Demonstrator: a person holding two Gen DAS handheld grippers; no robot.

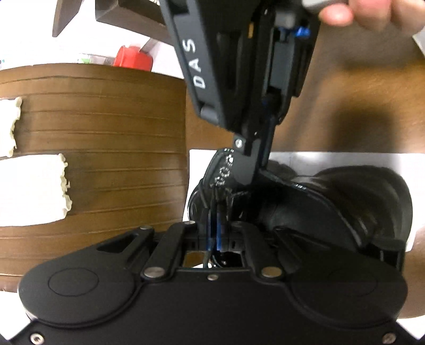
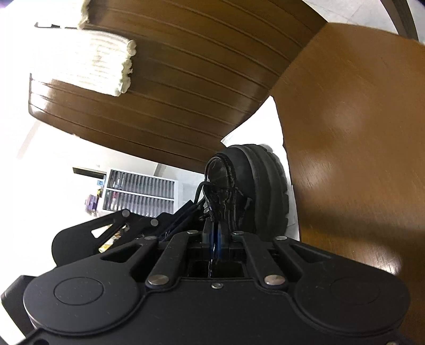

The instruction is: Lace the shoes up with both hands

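A black shoe (image 1: 345, 201) lies on its side on a white sheet (image 1: 345, 159); in the right wrist view its ribbed sole (image 2: 263, 180) faces right. My left gripper (image 1: 215, 225) is shut on a thin black lace (image 1: 204, 196) that runs up to the eyelet row (image 1: 223, 175). My right gripper (image 1: 256, 169) comes down from above with its tips shut at the shoe's eyelet flap. In its own view, the right gripper (image 2: 215, 233) pinches black lace strands (image 2: 209, 191). The left gripper (image 2: 198, 208) reaches in from the left beside it.
A dark slatted wooden surface (image 1: 106, 148) lies to the left with folded white cloths (image 1: 34, 191) on it. The brown tabletop (image 1: 358, 93) runs behind and to the right. A red container (image 1: 132, 57) stands far back. A hand (image 1: 372, 13) holds the right gripper's handle.
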